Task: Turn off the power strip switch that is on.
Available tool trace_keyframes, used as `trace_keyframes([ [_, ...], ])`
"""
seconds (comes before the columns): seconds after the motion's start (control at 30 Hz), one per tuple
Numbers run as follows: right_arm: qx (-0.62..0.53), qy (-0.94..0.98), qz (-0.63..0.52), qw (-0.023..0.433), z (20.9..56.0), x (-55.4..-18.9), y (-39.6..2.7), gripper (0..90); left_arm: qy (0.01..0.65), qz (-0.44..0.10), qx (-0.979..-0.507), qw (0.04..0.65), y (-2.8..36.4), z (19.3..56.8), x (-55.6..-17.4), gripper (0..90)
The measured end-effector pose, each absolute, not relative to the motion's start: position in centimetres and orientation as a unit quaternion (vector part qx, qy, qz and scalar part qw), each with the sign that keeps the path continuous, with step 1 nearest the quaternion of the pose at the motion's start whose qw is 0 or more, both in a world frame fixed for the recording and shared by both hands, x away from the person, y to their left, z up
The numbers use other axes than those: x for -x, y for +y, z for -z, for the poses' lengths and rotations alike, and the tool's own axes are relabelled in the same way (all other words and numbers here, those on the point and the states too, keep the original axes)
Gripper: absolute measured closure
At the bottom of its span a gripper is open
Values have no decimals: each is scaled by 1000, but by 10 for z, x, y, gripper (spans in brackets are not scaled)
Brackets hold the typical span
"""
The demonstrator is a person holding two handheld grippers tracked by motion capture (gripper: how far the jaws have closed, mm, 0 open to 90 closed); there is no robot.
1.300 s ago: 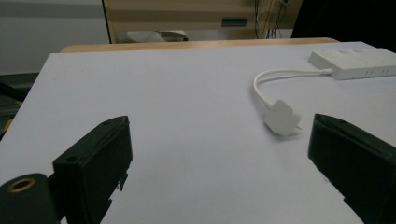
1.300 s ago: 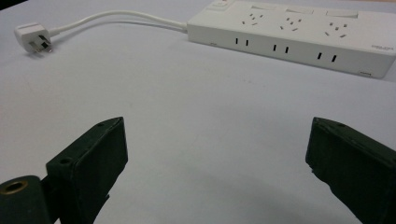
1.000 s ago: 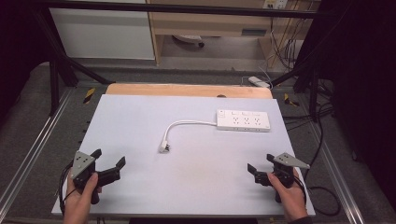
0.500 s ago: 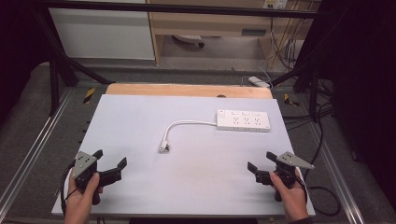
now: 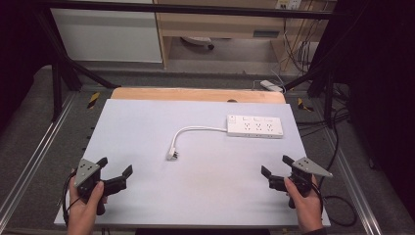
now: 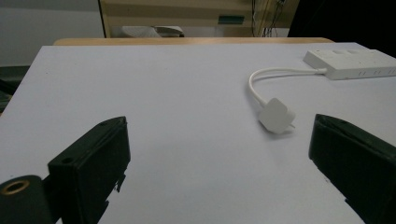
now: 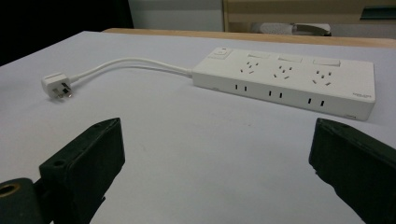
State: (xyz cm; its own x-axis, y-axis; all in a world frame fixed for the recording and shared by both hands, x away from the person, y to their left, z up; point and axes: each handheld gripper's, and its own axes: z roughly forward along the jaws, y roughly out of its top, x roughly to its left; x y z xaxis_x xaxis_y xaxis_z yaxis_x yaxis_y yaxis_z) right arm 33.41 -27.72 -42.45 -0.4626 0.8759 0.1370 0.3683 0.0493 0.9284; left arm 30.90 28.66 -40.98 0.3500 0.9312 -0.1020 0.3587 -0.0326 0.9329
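- A white plastic power strip (image 5: 254,126) lies flat on the far right part of the pale grey bench (image 5: 147,132); its white cable (image 5: 195,130) curves left to a white plug (image 5: 172,154) near the middle.
- A light wooden strip (image 5: 195,94) edges the bench's far side, with dark carpeted floor (image 5: 29,122) beyond.
- The left gripper (image 5: 115,176) and right gripper (image 5: 275,172) sit at the near corners, jaws wide and empty, well apart from the strip.
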Motion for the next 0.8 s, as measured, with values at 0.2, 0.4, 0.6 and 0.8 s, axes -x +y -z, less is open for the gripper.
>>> trace_keyframes([
  [0.2,-455,682,-516,249,422,-336,-276,36,487,-290,-661,492,284,410,-309,52],
  [0.4,-455,683,-513,253,411,-341,-274,28,481,-286,-670,488,281,412,-309,52],
  [0.6,-459,683,-512,246,401,-352,-273,27,483,-292,-666,488,282,411,-309,52],
  [0.8,-460,689,-505,243,392,-363,-270,27,482,-289,-672,483,280,413,-310,52],
])
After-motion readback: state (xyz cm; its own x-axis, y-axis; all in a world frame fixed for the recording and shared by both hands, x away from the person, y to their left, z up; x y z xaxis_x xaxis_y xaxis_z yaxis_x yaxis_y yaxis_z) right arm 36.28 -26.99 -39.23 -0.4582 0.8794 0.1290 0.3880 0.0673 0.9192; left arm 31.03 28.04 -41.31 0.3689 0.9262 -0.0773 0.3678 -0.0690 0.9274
